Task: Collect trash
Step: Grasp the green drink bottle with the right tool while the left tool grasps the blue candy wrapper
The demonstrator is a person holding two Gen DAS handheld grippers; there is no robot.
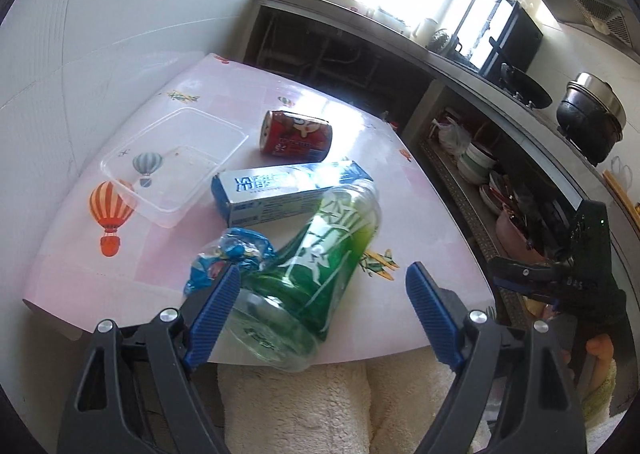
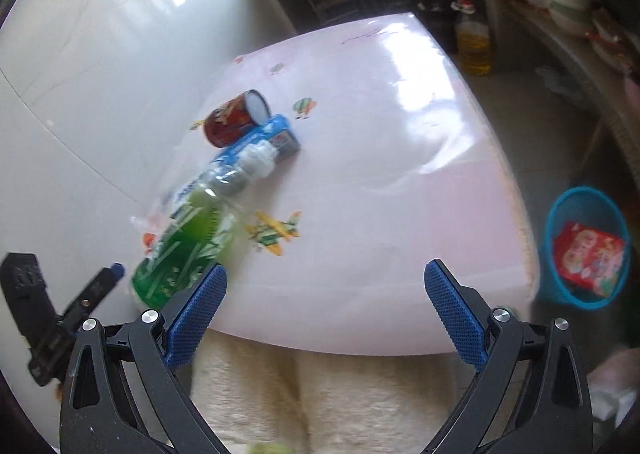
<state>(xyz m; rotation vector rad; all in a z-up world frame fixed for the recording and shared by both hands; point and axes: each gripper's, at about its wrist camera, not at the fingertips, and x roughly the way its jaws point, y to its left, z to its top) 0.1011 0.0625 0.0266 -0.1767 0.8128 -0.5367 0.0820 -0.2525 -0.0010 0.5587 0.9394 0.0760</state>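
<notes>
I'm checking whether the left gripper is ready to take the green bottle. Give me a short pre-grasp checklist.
1. Left gripper open wide: ok.
2. Green bottle between its fingers, pads not pressing: ok.
3. Bottle lying on the table, base over the near edge: not ok, may roll off.
4. Blue wrapper against the left finger: not ok, may get pinched.
5. Right gripper open, empty: ok.
6. Blue bin on the floor, within reach: cannot tell.

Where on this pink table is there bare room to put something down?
The pink table is bare from the green plastic bottle across to the edge above the blue bin. The wall side is crowded: clear plastic container, red can, blue-and-white box, blue wrapper.
</notes>
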